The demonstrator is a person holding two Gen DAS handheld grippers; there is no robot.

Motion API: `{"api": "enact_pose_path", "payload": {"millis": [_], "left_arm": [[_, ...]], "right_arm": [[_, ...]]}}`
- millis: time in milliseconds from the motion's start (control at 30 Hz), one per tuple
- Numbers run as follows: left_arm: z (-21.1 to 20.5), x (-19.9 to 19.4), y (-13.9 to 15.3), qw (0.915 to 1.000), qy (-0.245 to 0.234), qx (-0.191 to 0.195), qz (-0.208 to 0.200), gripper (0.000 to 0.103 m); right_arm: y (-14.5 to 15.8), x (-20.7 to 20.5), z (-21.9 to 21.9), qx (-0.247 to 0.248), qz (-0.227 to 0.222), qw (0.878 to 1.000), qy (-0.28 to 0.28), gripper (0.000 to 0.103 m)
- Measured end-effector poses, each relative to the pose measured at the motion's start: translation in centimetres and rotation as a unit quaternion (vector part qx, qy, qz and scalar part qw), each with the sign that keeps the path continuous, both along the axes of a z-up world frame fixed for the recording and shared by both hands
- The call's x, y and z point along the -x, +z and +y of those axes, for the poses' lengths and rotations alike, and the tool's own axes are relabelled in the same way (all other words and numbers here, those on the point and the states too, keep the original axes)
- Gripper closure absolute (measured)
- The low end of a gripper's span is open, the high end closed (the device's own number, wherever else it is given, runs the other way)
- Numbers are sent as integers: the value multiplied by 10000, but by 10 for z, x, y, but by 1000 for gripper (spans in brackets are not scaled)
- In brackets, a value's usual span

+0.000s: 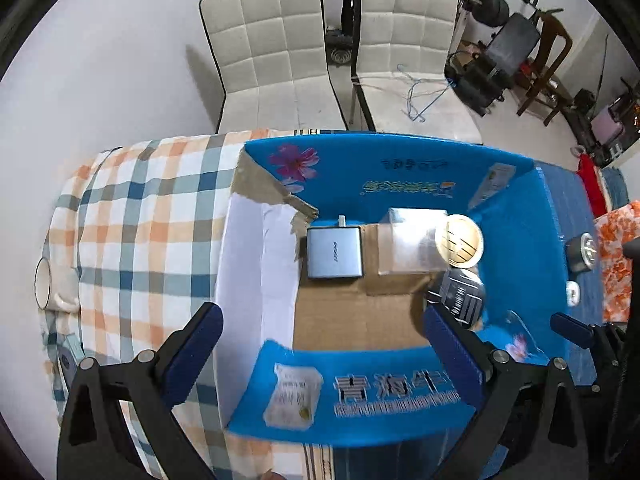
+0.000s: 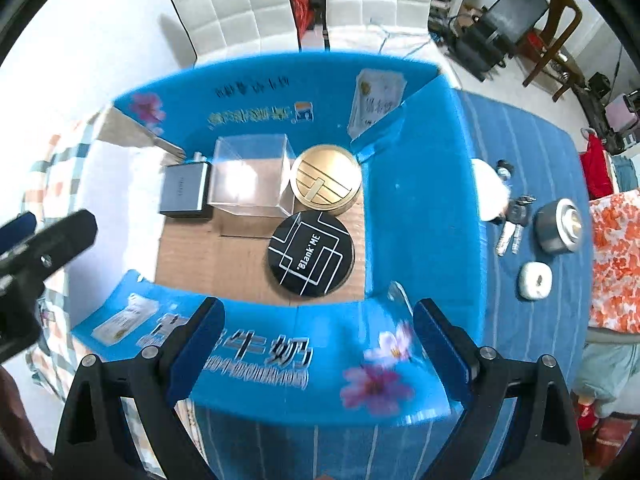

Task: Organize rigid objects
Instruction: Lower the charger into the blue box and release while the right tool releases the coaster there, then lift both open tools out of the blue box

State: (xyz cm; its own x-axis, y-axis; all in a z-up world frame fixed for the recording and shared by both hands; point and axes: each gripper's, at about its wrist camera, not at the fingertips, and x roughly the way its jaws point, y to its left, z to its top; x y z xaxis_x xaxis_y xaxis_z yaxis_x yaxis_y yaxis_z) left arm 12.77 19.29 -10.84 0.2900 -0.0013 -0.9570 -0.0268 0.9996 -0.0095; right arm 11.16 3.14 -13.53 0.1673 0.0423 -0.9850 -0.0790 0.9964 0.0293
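My left gripper and right gripper both hang with fingers spread and empty over the near flap of the blue cardboard box. Only my right view shows the round black "Blank ME" tin whole, lying flat on the box floor and touching the gold round tin. Farther back the clear plastic cube stands beside the grey rectangular charger, its prongs pointing at the far wall.

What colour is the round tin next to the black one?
Gold, the round tin with a line pattern; clearest in the right wrist view.
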Motion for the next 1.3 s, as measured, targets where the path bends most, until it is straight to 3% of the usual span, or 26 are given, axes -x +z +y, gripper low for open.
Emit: {"api": "enact_pose_path", "payload": {"millis": [400, 733, 1033, 1167, 1300], "left_arm": [[0, 55, 90, 9971, -22, 60, -759, 0], [-4, 84, 127, 9949, 138, 155, -992, 0], [-38, 90, 136, 9950, 210, 64, -974, 0], [-69, 83, 129, 9956, 36, 161, -924, 0], [-126, 63, 115, 9959, -314, 216, -824, 0]], "right_arm": [[97, 60, -1, -324, -754, 9966, 36, 6], [146, 88, -16, -536, -1109, 9923, 109, 6], [151, 91, -48, -785, -1119, 9904, 200, 6], [138, 87, -91, -793, -1004, 9917, -98, 6], [123, 78, -160, -558, -934, 9919, -662, 6]]}}
